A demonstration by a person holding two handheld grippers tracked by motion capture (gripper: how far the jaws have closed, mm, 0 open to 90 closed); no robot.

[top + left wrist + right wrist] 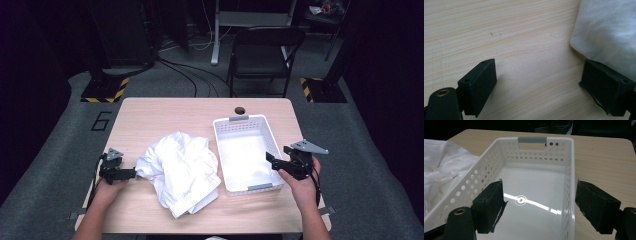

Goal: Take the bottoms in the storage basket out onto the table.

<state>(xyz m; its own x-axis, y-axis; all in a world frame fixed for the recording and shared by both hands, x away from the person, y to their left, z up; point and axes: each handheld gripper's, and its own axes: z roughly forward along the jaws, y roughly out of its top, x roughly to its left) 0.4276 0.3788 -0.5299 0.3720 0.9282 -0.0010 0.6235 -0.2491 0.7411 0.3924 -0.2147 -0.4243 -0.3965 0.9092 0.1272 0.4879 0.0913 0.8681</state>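
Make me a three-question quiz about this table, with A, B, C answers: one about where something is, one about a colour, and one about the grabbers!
1. Where does the crumpled white garment lie?
A. Inside the basket
B. On the table, left of the basket
C. On the chair

2. What colour are the handle grips of the white perforated basket?
A. Grey
B. Red
C. Green

3. How do the jaws of the left gripper stand?
A. Shut on the garment
B. Shut on the basket
C. Open, with bare table between them

Answers:
1 B: the high view shows it on the wooden table, beside the basket.
2 A: a grey grip sits at each short end.
3 C: the left gripper view shows wood grain between the spread jaws, the garment just past one pad.
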